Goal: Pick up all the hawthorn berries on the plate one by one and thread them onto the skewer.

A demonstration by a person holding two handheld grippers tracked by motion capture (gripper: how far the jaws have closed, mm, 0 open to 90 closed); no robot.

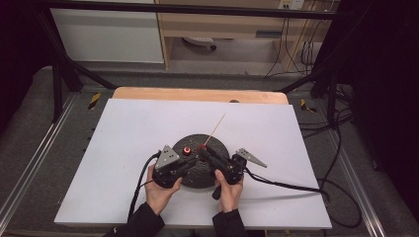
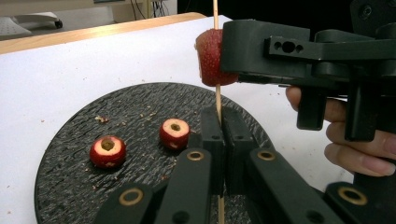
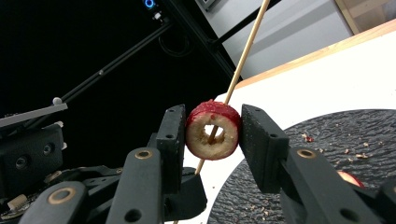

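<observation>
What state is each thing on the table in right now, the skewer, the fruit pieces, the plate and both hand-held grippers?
Wooden skewer: upright, clamped near its lower end, run through one fruit piece.
Skewered fruit piece: cored, on the skewer, squeezed between jaws.
Two loose fruit pieces: cored, lying apart on the plate.
Dark round plate: flat, strewn with crumbs.
Left hand-held gripper: shut on the skewer.
Right hand-held gripper: shut on the skewered piece.
</observation>
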